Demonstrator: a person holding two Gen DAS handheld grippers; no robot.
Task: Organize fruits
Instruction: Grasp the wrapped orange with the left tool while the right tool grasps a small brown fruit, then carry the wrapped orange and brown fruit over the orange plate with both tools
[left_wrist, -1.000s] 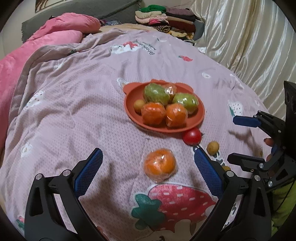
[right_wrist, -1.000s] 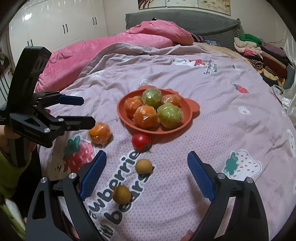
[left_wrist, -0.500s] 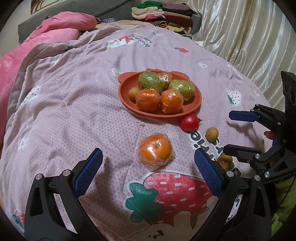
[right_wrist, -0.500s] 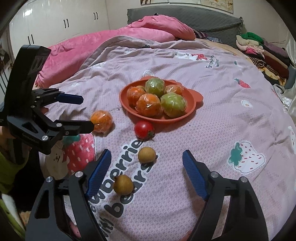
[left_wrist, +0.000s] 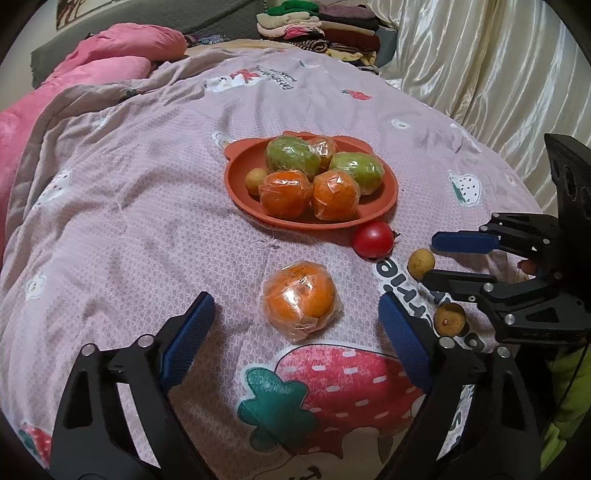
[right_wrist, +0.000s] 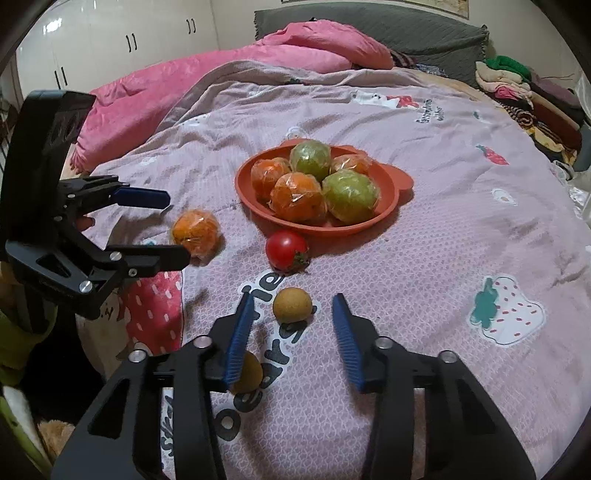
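Bedspread (left_wrist: 122, 206): pale purple quilt with strawberry print, the work surface; soft and uneven, so round fruit may roll when nudged.
Plate (left_wrist: 243, 184): orange-red dish, mid-bed, already carrying two green wrapped fruits, three wrapped oranges and one small brown fruit at its left edge.
Step in hand: loose fruit being gathered to the plate, both grippers lining up on separate pieces; nothing lifted yet, by my reading.
Left gripper (left_wrist: 295, 325): jaws wide, just been closing a little; the wrapped orange (left_wrist: 300, 298) sits on the quilt between the blue fingers, clear of both pads.
Right gripper (right_wrist: 293, 325): jaws have just been closing sharply, now a narrow gap; the small brown fruit (right_wrist: 292, 305) lies just ahead of the fingertips, untouched as far as I can see.
Tomato (right_wrist: 286, 248): loose, just beside the plate's near rim.
Next move: left needs to drop lower and squeeze gently, as the film wrap looks slippery; right needs to advance slightly so the pads straddle the brown fruit before closing.
Hard to make out: a second brown fruit (right_wrist: 246, 372) is half hidden behind the right gripper's left finger; whether it touches the finger, cannot tell. The plate's far fruit is partly hidden behind the front row.
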